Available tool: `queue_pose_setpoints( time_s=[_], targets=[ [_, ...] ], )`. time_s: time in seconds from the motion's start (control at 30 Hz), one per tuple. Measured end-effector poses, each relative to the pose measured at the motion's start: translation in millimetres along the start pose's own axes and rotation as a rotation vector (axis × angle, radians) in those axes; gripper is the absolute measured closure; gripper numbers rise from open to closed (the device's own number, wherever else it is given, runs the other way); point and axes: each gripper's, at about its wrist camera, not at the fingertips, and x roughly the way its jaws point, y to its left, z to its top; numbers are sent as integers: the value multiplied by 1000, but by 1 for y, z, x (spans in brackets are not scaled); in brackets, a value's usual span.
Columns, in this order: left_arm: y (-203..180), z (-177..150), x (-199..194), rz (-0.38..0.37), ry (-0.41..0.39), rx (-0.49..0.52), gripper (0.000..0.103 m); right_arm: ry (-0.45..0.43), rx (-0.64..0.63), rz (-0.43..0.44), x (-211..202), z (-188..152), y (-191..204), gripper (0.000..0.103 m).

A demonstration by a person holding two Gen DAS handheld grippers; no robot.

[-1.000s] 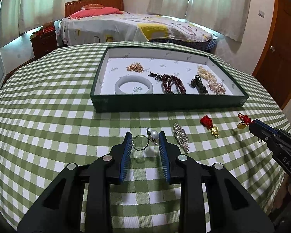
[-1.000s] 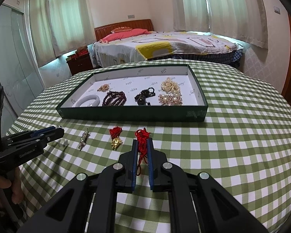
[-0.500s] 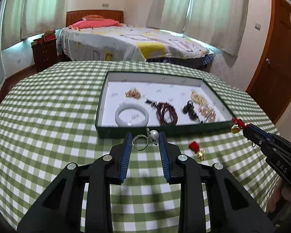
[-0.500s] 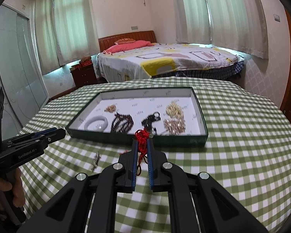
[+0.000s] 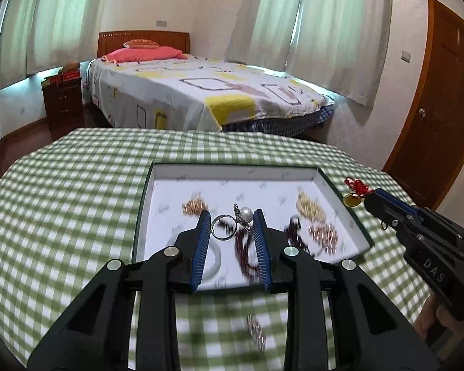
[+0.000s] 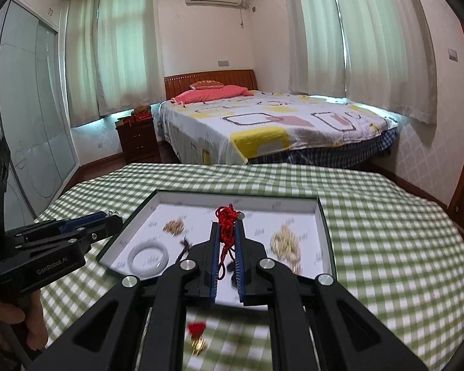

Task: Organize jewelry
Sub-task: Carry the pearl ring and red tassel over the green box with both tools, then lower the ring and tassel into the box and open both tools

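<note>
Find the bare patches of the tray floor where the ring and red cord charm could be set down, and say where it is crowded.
Free: the tray floor along the far wall, and the strip between the small gold cluster and the gold chains. Crowded: the near half, with the white bangle, dark beads and rose-gold chain.

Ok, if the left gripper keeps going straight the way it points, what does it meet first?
Probably the white floor of the tray, near the dark red bead bracelet that shows between the fingers. The left gripper holds a pearl ring above it; depth is unclear in the blur.
</note>
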Motion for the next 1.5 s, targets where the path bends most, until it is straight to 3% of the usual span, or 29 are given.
queue_pose_setpoints(
  time_s=[0.3, 0.73, 1.0, 1.3, 1.33, 1.4, 1.5],
  targets=[
    [-6, 27, 64, 25, 22, 12, 75, 56, 0, 0, 58, 13, -11, 93],
    [-4, 23, 164, 63, 237, 0, 75, 266, 28, 2, 133, -3, -27, 93],
    [-8, 22, 176, 81, 288, 27, 75, 314, 16, -9, 148, -3, -27, 93],
    [-13, 24, 176, 96, 285, 47, 74, 335, 18, -7, 152, -3, -27, 92],
    [-12, 24, 176, 96, 285, 46, 73, 335, 18, -7, 152, -3, -27, 92],
    [-12, 24, 175, 94, 283, 42, 59, 334, 23, -7, 152, -3, -27, 84],
    [-11, 24, 172, 91, 268, 42, 55, 327, 22, -10, 151, -3, -27, 79]
  ],
)
